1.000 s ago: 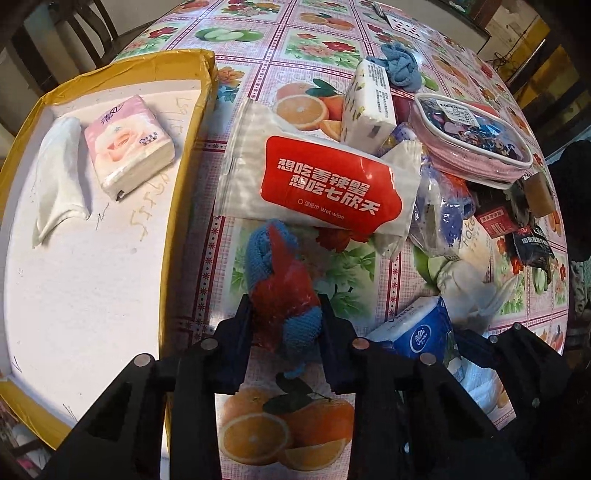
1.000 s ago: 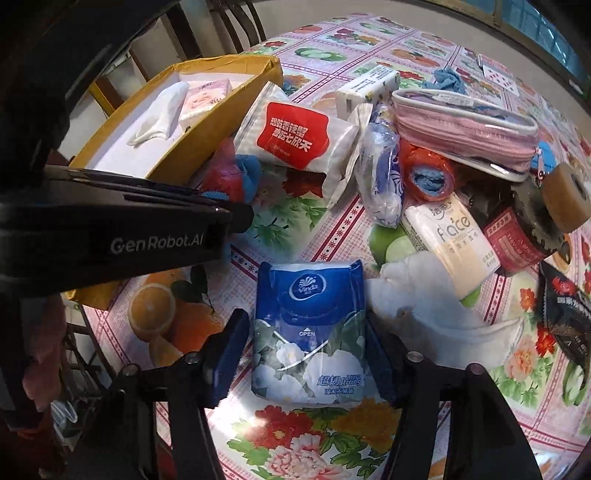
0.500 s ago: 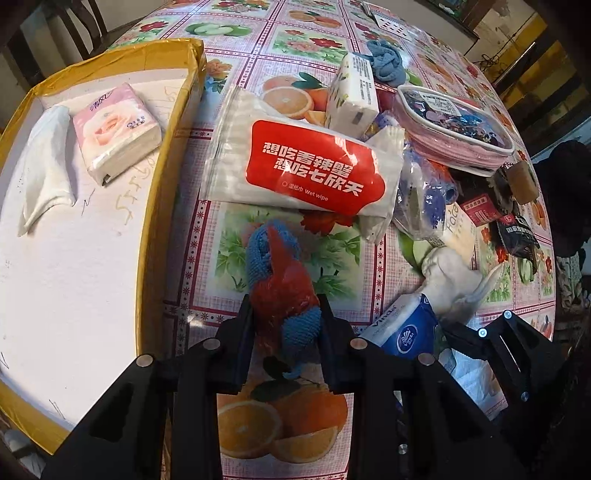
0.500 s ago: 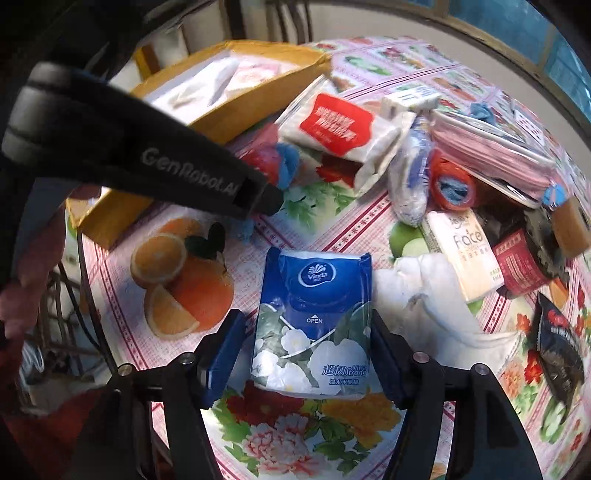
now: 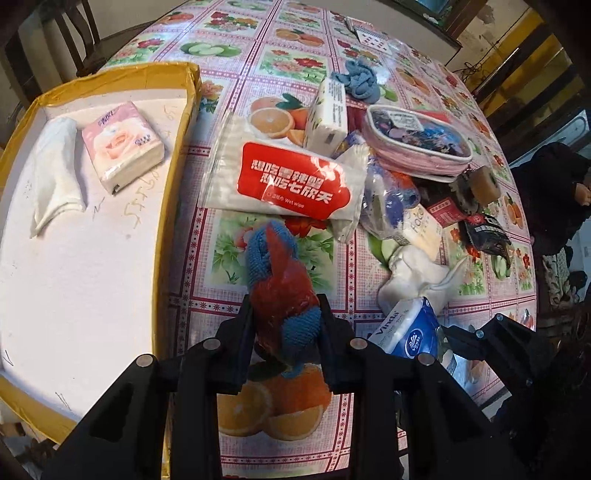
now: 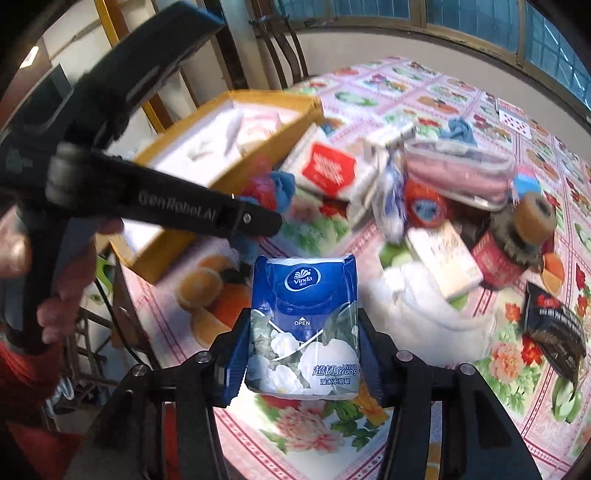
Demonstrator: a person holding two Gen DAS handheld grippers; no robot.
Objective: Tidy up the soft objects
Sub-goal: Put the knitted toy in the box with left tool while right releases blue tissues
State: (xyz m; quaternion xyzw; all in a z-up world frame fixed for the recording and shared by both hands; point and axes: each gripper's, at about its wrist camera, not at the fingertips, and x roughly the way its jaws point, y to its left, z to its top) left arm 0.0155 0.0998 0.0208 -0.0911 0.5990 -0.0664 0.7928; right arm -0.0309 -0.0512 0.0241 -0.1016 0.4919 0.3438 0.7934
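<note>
Left wrist view: a table covered by a glossy oilcloth (image 5: pixel 295 44) printed with oranges, apples and flowers fills the frame, with dark chairs (image 5: pixel 70 33) beyond its far-left edge. The left gripper (image 5: pixel 283 314) is closed on a red-and-blue knitted cloth bundle (image 5: pixel 277 284), which is pinched between both fingers and juts forward past the tips. Ahead of the tips a red-labelled wet wipe pack (image 5: pixel 291 181) is seen lying flat. To the left of the gripper a yellow-edged cardboard box with a white floor (image 5: pixel 173 155) is seen, holding a pink tissue pack (image 5: pixel 122 144) and a white folded cloth (image 5: pixel 55 166). To the right, a heap with a pink zip pouch (image 5: pixel 417 144) and a white cloth (image 5: pixel 417 273) is seen. Compared with a second ago, the box and wipes sit farther from the tips.

Right wrist view: much is blurred. A curved wall under blue-lit windows (image 6: pixel 480 22) bounds the room behind the table. The right gripper (image 6: pixel 303 343) is clamped on a blue Vinda tissue pack (image 6: pixel 304 325), held by both sides clear of the oilcloth. The left gripper is seen crossing ahead and to the left, gripped by a hand (image 6: pixel 55 280). Since a second ago, the pack has been raised from the table.
</note>
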